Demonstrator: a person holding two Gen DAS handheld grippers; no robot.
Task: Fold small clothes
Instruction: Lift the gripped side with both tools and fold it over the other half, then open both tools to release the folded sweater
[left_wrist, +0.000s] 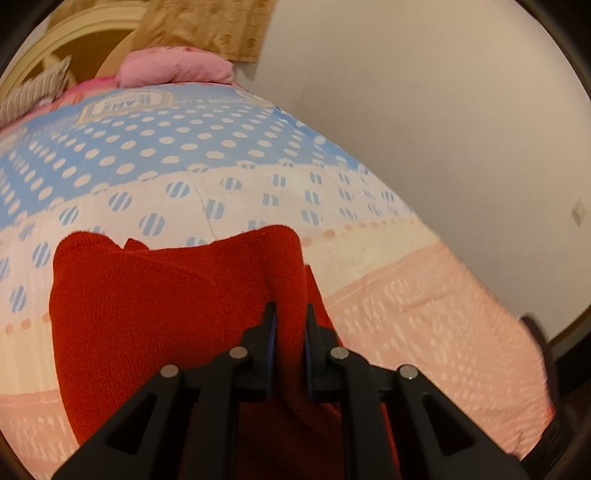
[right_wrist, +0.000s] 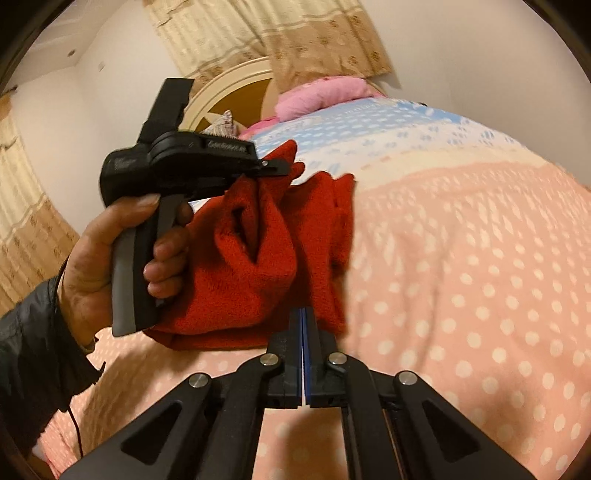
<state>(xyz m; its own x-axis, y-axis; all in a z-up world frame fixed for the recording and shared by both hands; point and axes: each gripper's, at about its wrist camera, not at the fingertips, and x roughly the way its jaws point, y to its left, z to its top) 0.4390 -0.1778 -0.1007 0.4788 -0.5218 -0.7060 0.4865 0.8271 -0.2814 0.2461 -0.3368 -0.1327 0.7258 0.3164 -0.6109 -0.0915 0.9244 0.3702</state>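
Note:
A small red knit garment (left_wrist: 166, 295) hangs bunched above the bed. My left gripper (left_wrist: 290, 314) is shut on a thick fold of it, the cloth filling the gap between the jaws. In the right wrist view the same garment (right_wrist: 255, 258) droops from the left gripper (right_wrist: 275, 168), held in a hand at the left. My right gripper (right_wrist: 303, 317) is shut with its jaws pressed together, its tips at the garment's lower edge; no cloth shows between them.
The bed has a quilt, pink with white dots (right_wrist: 480, 277) near me and blue and cream with dots (left_wrist: 166, 147) farther off. A pink pillow (left_wrist: 173, 68) and a headboard (right_wrist: 236, 92) lie at the far end. A wall (left_wrist: 443, 129) runs along the right side.

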